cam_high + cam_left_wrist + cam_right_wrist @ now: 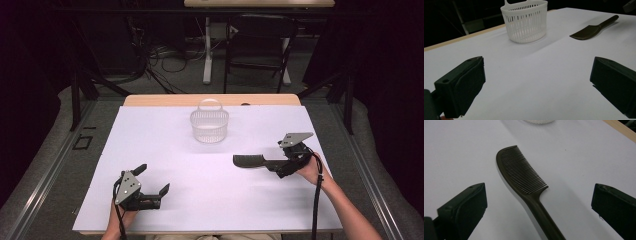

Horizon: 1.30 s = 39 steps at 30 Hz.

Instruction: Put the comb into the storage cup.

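Now the dark comb (524, 178) flat on the table, handle between the right tool's (537, 202) wide-open, empty jaws.

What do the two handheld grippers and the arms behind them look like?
Both the left gripper and the right gripper are black, with two blocky jaws and a grey three-cornered plate on top. A black cable trails from each along the forearm. The forearms are bare, with no sleeves showing.
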Motion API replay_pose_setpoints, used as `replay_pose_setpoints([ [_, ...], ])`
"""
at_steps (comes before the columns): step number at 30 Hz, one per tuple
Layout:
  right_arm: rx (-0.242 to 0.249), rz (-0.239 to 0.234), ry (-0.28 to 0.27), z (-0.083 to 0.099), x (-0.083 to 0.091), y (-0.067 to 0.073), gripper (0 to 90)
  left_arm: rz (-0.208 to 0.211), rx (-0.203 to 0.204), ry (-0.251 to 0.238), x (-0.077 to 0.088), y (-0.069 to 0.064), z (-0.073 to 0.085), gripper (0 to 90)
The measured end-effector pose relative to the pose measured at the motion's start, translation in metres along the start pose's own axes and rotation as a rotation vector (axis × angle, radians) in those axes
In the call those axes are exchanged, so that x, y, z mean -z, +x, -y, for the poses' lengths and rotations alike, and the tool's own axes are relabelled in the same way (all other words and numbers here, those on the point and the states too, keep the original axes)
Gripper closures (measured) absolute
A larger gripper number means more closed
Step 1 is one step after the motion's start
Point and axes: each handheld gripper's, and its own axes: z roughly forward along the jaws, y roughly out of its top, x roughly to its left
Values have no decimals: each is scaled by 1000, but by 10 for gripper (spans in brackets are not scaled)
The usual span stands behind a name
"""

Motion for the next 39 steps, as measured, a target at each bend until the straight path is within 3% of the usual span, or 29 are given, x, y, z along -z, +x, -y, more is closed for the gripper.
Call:
replay_pose_setpoints([
  [11,70,-18,106,-9,-11,-5,44,1,0,-1,0,0,0,1],
  [16,129,-31,177,-16,-16,-8,147,0,5,-3,0,0,0,1],
  [28,216,-56,338,-20,-26,-5,286,2,0,-1,0,0,0,1],
  [39,282,-61,403,-25,-29,-2,413,1,-1,0,0,0,0,1],
])
